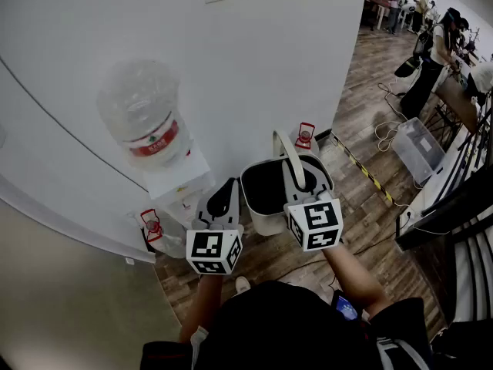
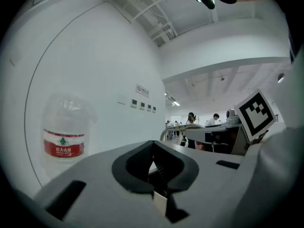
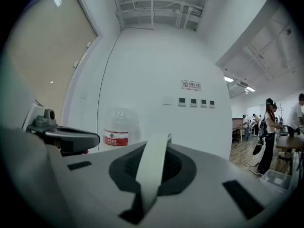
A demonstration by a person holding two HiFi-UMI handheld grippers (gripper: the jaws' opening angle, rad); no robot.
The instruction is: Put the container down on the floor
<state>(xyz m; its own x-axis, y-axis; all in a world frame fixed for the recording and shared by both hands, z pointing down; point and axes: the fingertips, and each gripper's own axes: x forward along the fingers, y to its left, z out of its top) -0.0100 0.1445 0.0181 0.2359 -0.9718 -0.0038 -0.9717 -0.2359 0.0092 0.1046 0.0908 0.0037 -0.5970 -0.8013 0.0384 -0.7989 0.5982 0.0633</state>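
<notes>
A pale grey bucket-like container (image 1: 262, 220) with a dark inside hangs from its arched handle (image 1: 288, 154) above the wooden floor. My right gripper (image 1: 305, 185) is shut on that handle, and the white strap of the handle (image 3: 154, 170) runs up between its jaws in the right gripper view. My left gripper (image 1: 223, 200) is level beside the container's left side, its jaws together with nothing held. In the left gripper view its jaws (image 2: 152, 148) meet at the tips. Whether the container touches the floor I cannot tell.
A water dispenser with a large clear bottle (image 1: 146, 122) stands against the white wall, left of the container. A clear plastic box (image 1: 420, 149) and yellow-black floor tape (image 1: 363, 169) lie to the right. People stand at tables at the back right (image 1: 431, 60).
</notes>
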